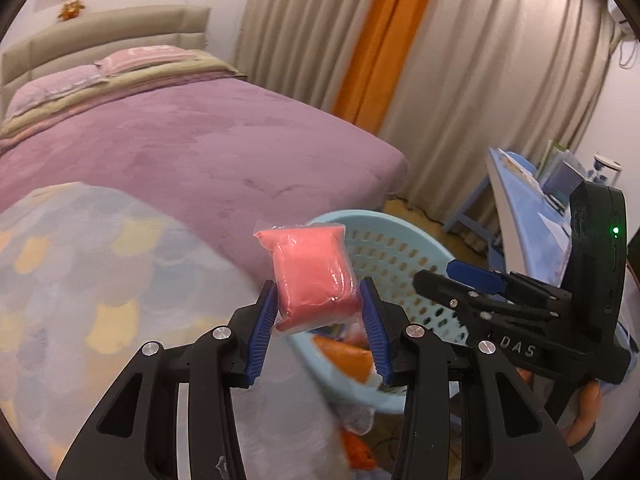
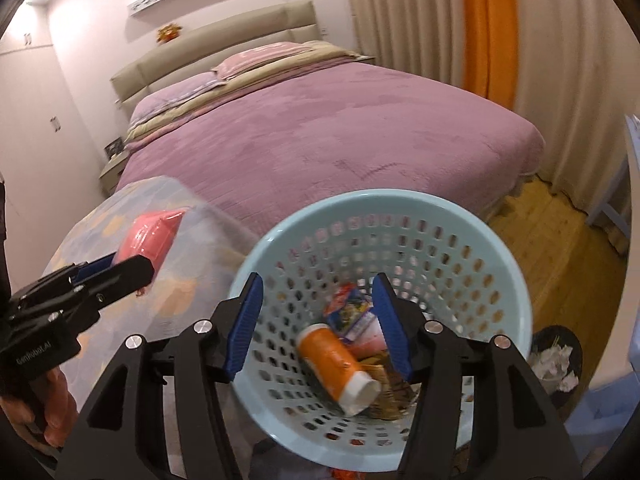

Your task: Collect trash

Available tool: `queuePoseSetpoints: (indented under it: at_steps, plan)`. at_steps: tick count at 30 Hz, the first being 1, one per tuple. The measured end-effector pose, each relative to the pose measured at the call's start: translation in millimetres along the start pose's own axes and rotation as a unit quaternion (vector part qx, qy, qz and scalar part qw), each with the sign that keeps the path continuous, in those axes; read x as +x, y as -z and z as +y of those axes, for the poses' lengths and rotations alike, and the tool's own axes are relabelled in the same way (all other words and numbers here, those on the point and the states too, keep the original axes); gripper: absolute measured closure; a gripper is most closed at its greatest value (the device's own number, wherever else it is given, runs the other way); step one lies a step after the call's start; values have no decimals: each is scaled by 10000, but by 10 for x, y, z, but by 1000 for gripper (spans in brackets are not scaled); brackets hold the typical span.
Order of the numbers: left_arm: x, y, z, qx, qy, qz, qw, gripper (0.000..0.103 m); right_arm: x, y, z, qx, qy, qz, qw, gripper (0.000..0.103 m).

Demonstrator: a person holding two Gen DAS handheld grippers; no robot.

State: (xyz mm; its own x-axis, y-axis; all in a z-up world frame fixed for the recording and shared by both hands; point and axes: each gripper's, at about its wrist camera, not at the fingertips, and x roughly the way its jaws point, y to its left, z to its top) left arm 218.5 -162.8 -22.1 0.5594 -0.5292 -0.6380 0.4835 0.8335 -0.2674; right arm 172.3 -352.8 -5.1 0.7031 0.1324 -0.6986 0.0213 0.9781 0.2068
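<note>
My left gripper [image 1: 318,304] is shut on a pink packet in clear wrap [image 1: 314,276] and holds it up beside the light blue perforated basket [image 1: 384,240]. The packet also shows in the right wrist view [image 2: 150,238], left of the basket [image 2: 500,248]. My right gripper [image 2: 316,320] straddles the basket's near rim, one finger [image 2: 244,324] outside and one inside, and the basket is tilted toward me. In the basket lie an orange bottle with a white cap [image 2: 340,364], a colourful wrapper [image 2: 350,308] and other trash.
A bed with a purple cover [image 2: 340,136] fills the background. A pastel patterned blanket [image 1: 80,280] lies at its near end. Curtains [image 1: 460,60] hang on the right. A blue desk [image 1: 520,200] and a dark bin with paper [image 2: 556,364] stand at right on the wood floor.
</note>
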Motion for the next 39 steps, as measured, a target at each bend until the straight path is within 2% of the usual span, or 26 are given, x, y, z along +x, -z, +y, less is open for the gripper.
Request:
queuePoseSetpoints:
  at_steps: [2, 8, 15, 17, 18, 19, 24, 29, 33, 39]
  plan:
    - [91, -3, -95, 68, 49, 54, 10000, 62, 1, -7, -68, 63, 19, 28, 10000, 39]
    - [331, -21, -223, 90, 174, 185, 9996, 62, 23, -7, -214, 199, 237, 77, 9995, 39]
    - [622, -1, -165, -75, 206, 336, 9992, 64, 41, 48, -372, 368, 338, 177, 9986, 39]
    - [643, 36, -105, -269, 322, 363, 9985, 58, 33, 70, -394, 371, 365, 187, 9985, 39]
    - [634, 51, -71, -360, 379, 366, 9980, 49, 28, 80, -400, 365, 381, 184, 9984, 39]
    - [612, 58, -50, -413, 345, 333, 9980, 42, 35, 86, -401, 370, 385, 184, 9984, 39]
    - [411, 91, 14, -489, 243, 184, 9983, 28, 32, 91, -359, 392, 333, 151, 9986, 39]
    - [117, 133, 47, -416, -30, -68, 9991, 23, -64, 92, -220, 323, 234, -10, 9992, 33]
    - [-156, 168, 89, -455, -141, -251, 9985, 23, -201, 67, -16, 146, 222, -186, 9995, 33]
    - [-597, 239, 75, -374, -622, -553, 9958, 20, -394, 69, 279, -108, 314, -545, 9980, 31]
